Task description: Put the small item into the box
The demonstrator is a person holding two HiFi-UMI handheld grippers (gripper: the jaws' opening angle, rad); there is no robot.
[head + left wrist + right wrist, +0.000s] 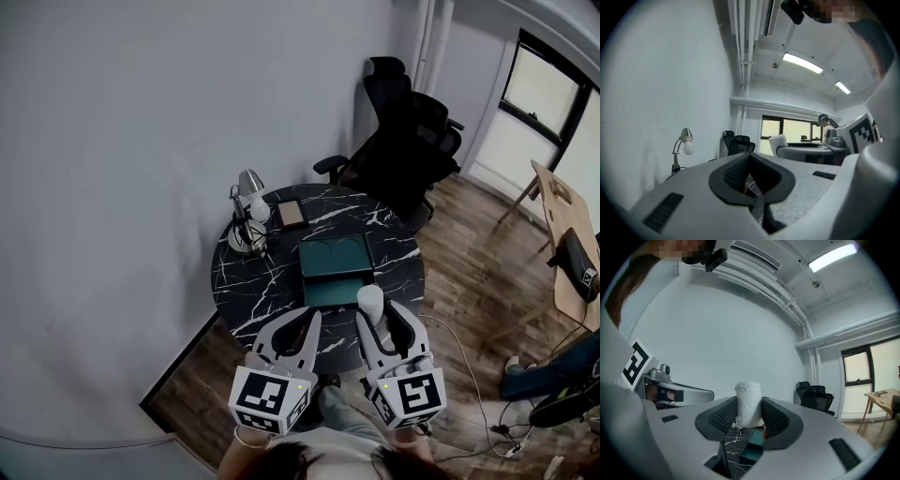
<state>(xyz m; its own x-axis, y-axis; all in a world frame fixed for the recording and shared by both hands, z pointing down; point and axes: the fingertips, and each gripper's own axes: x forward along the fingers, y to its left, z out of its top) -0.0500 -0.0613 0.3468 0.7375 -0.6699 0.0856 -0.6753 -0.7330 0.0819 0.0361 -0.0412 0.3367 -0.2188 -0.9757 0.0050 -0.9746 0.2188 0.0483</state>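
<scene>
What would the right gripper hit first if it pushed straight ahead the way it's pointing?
Probably nothing near: the right gripper, shut on the small white item, points level above the table, so it would pass over the open green box toward the bare wall. Height margin is unclear.

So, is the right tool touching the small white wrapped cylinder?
Touching: right gripper view shows the right tool clamping the white cylinder from both sides.

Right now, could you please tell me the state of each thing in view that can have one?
Left tongs: shut, empty.
Right tongs: shut on the white item.
Green box: open on the table, looks empty.
White item: held upright, not yet in the green box.
Desk lamp: upright, apparently unlit.
</scene>
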